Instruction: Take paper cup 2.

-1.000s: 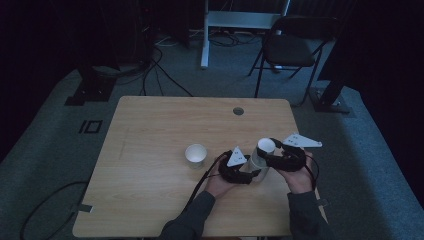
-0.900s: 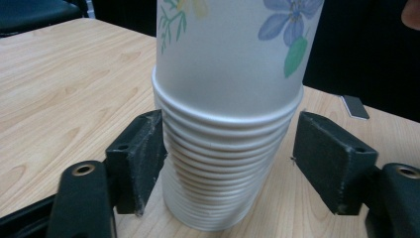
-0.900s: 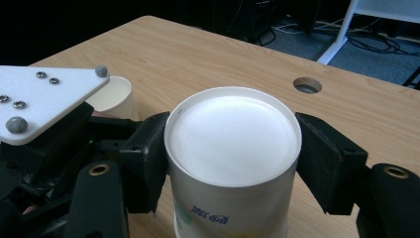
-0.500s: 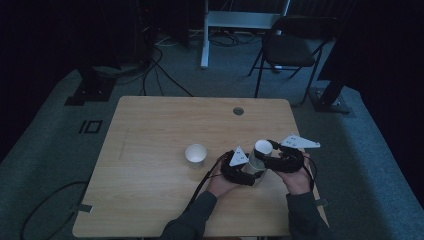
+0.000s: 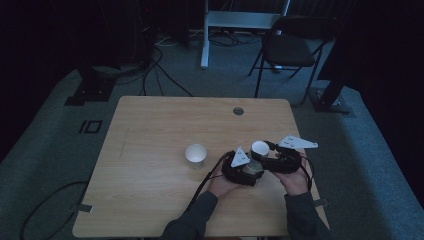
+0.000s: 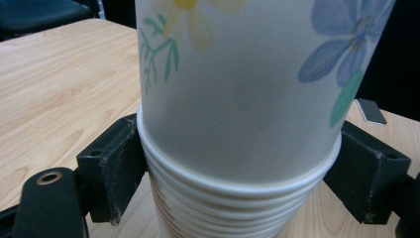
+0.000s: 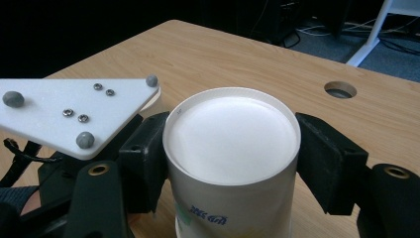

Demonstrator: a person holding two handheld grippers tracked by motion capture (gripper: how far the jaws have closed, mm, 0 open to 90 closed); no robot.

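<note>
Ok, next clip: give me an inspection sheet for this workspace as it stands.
Surface: wooden table, with a round cable hole near its far edge.
Job's things: stack of paper cups with the flowered top cup partly raised out of it; a single cup stands apart, upright.
Clutter: nothing seen.
Grippers: left gripper shut on the stack's rims; right gripper shut on the top cup just below its rim.
Cables: one trails from the left gripper toward the near edge; more lie on the floor.
Surroundings: dark room, grey carpet, black chair beyond the table.
</note>
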